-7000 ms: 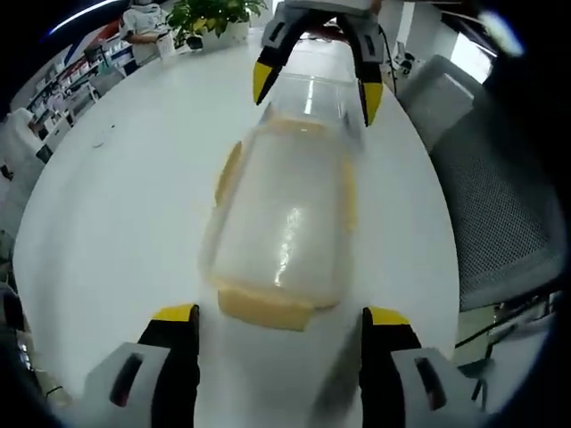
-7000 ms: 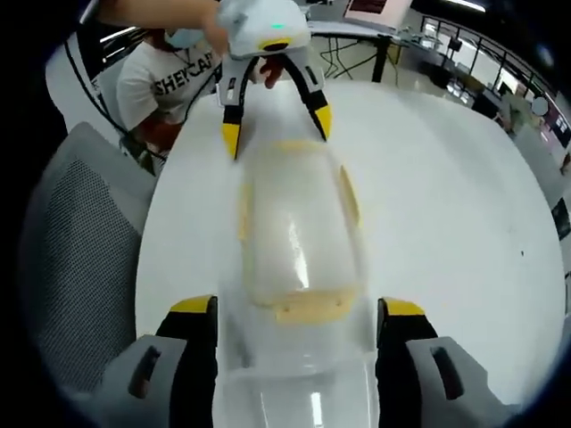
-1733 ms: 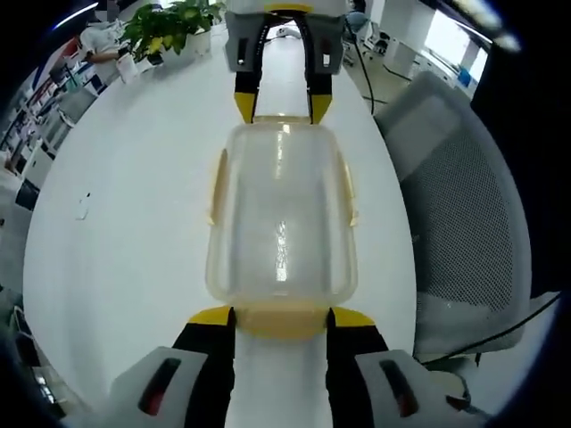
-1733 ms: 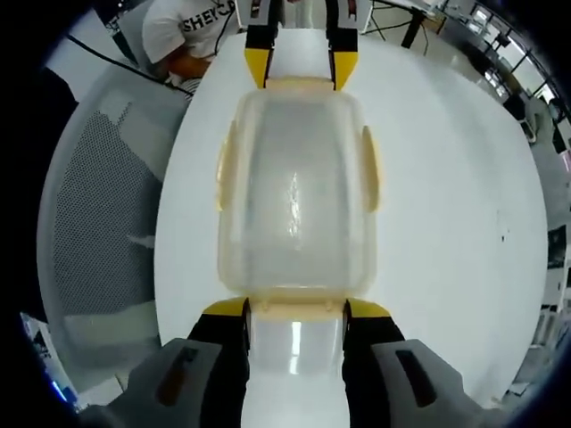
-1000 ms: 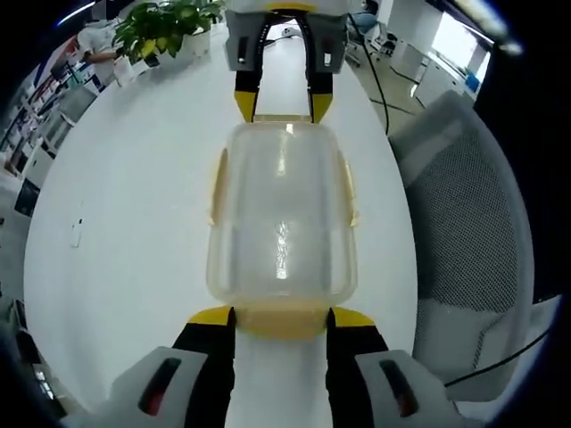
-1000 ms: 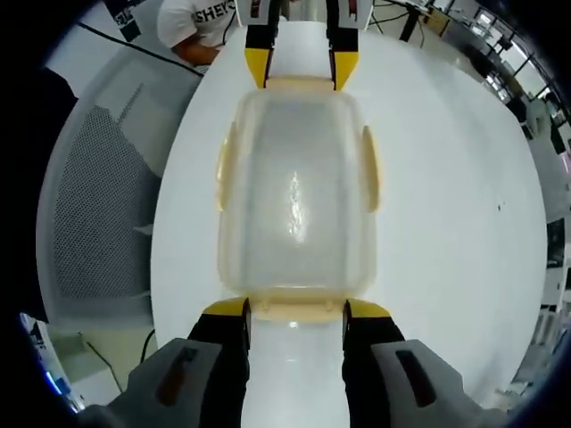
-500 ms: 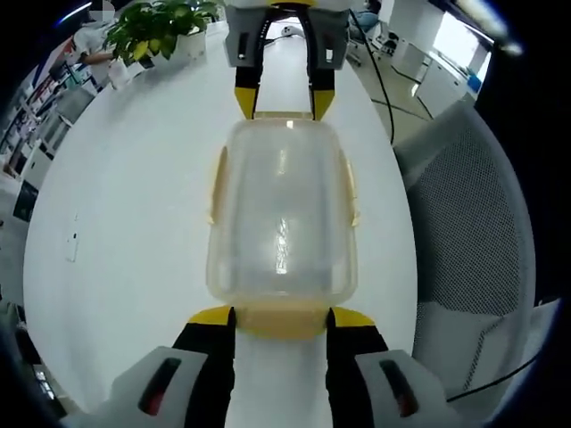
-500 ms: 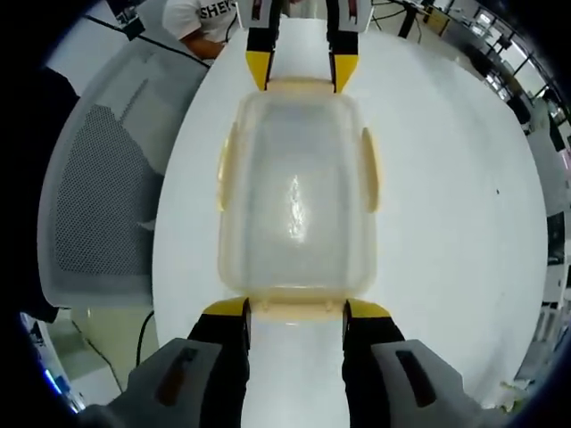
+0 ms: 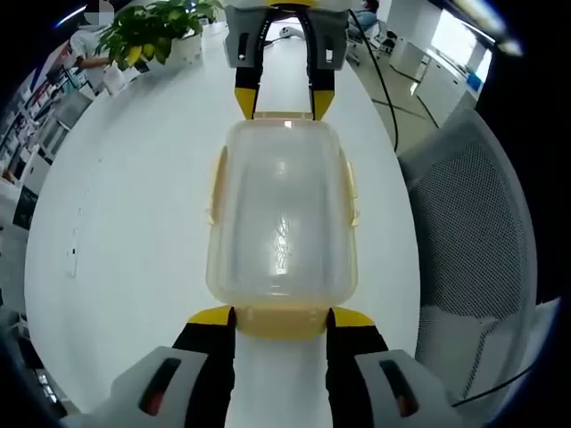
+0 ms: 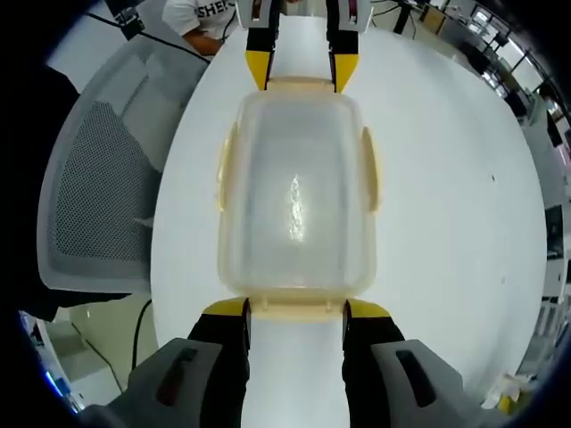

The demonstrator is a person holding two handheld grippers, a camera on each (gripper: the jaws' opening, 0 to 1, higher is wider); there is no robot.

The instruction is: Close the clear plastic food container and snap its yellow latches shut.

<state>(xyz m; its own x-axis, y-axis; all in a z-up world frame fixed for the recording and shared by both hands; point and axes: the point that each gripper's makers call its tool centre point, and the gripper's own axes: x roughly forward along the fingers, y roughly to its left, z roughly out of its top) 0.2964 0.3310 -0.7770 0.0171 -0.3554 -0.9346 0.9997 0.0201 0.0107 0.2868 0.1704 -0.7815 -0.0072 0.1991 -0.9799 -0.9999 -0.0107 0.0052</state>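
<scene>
The clear plastic container (image 9: 281, 214) with its lid on stretches lengthwise between both grippers, over the white table (image 9: 116, 223). My left gripper (image 9: 281, 319) is shut on the yellow end latch (image 9: 281, 321) nearest it. In the left gripper view the right gripper (image 9: 281, 100) grips the far end. In the right gripper view the container (image 10: 294, 196) runs away from my right gripper (image 10: 294, 310), which is shut on the near yellow latch (image 10: 294, 309). The left gripper (image 10: 302, 69) clasps the far end. Yellow side latches (image 9: 216, 183) (image 10: 368, 169) flare outward from the long sides.
A grey mesh chair (image 9: 482, 267) (image 10: 98, 187) stands beside the table's edge. A potted plant (image 9: 147, 31) sits at the table's far end. A person in a white shirt (image 10: 201, 13) is behind the left gripper. The table (image 10: 446, 223) spreads wide beside the container.
Both grippers keep the same hold on the container's ends. The chair and table marks have drifted slightly in both views, so the cameras have moved along with the container.
</scene>
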